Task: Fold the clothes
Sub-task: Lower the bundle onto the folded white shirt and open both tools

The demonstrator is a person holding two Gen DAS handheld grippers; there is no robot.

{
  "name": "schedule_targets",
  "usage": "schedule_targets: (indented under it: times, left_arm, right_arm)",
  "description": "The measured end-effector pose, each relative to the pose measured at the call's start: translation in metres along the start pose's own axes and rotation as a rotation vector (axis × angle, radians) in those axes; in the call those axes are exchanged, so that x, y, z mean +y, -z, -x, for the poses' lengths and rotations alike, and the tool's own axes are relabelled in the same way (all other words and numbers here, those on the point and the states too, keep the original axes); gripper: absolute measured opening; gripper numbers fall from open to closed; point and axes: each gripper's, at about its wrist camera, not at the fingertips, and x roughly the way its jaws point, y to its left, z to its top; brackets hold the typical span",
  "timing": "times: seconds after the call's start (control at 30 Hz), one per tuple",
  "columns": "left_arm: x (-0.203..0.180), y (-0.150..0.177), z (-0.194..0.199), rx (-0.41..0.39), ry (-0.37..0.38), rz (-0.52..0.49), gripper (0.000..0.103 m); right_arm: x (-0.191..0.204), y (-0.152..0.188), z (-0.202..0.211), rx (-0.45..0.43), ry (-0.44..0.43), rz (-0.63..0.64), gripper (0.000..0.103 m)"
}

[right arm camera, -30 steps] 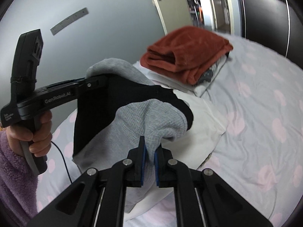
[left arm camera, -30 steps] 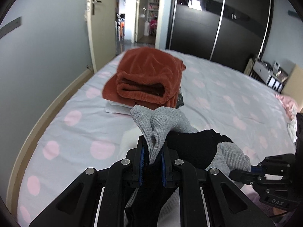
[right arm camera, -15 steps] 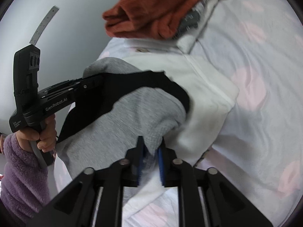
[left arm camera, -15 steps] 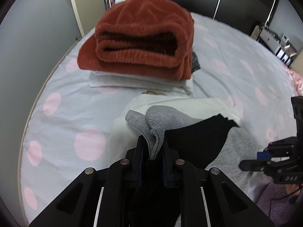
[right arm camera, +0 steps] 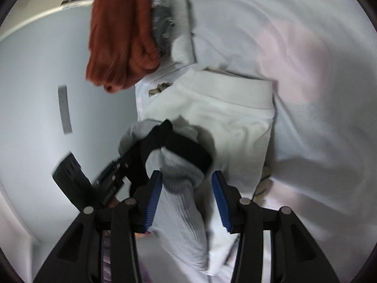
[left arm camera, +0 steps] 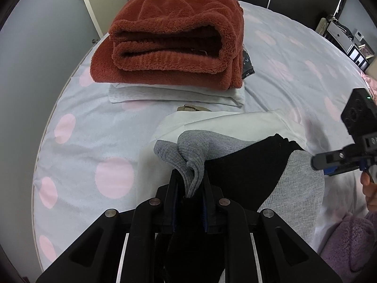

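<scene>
Trick here, I reckon: keep my left gripper [left arm camera: 188, 184] clamped on the grey-and-black garment [left arm camera: 235, 162] atop the white folded piece [right arm camera: 219, 118] while my right gripper's [right arm camera: 187, 184] opening jaws slip clear without dragging it.

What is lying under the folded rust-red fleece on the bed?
Under the rust-red fleece lies a folded pale grey garment, with a dark patterned piece showing at its right edge. Whether more lies between them cannot be seen; the fleece covers it.
</scene>
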Motion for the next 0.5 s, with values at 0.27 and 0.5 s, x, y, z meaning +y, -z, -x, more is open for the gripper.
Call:
schedule_targets:
  times: [0.27,0.5]
  left_arm:
    - [-0.006,0.001,0.004,-0.004,-0.021,-0.014,0.017]
    - [-0.015,-0.001,0.023,-0.038,-0.025,-0.072,0.017]
  right_arm:
    - [-0.004,-0.008,-0.010,-0.005,-0.036,-0.057,0.025]
    - [0.073,0.027,0.010,-0.159,0.235,0.426,0.011]
